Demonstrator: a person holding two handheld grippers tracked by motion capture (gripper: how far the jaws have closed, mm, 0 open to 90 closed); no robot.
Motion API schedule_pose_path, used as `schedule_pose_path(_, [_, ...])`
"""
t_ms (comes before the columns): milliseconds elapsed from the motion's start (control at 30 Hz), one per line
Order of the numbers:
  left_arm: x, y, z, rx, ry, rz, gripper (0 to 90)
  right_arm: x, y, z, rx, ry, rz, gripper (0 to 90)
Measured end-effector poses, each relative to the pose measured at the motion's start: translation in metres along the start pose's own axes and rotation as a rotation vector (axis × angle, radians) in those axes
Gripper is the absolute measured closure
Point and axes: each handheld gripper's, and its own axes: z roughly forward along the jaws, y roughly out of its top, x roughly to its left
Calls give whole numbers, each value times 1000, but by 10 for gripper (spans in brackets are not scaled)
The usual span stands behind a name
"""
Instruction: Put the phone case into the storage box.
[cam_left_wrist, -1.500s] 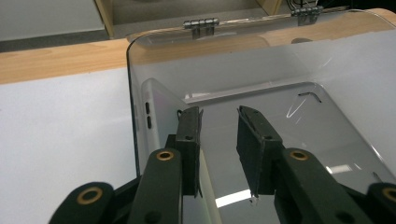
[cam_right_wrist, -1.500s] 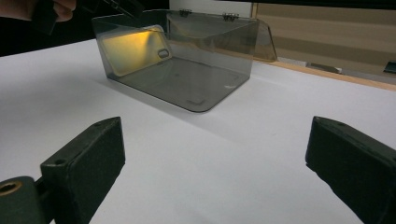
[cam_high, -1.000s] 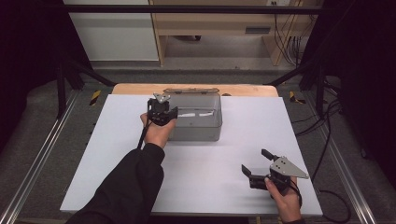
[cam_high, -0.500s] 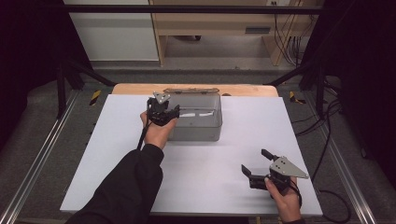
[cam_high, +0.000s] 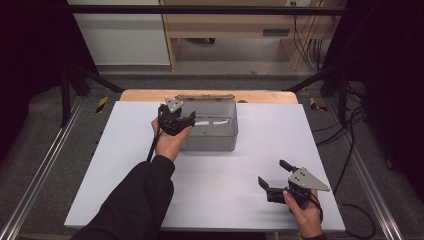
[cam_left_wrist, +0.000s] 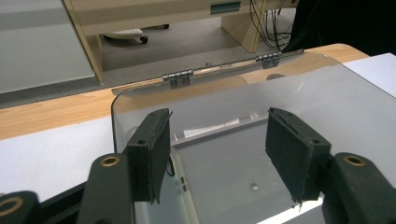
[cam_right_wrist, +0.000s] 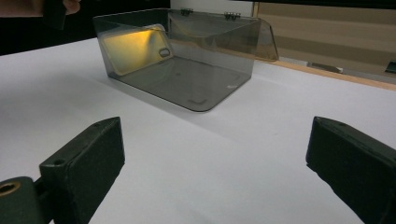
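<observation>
From the high view, nothing has shifted in the last second: our left gripper (cam_high: 176, 119) still hovers open at the clear box's (cam_high: 210, 131) left wall, so work is paused.

The left gripper view shows smoky, hinged plastic with rounded corners.

In the right gripper view, our right gripper (cam_right_wrist: 224, 172) gapes, well short of the box.

Hardly any change is seen across the last second. The left gripper (cam_high: 176, 118) has been kept at the left end of the clear box (cam_high: 212, 131), jaws apart, and the right gripper (cam_high: 276, 186) has been left unmoved on the white table (cam_high: 125, 165).
</observation>
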Motion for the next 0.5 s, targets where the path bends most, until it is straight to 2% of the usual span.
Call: schedule_pose_path(500, [-3, 1, -2, -36, -21, 6, 293, 1, 0, 0, 2, 1, 1, 46])
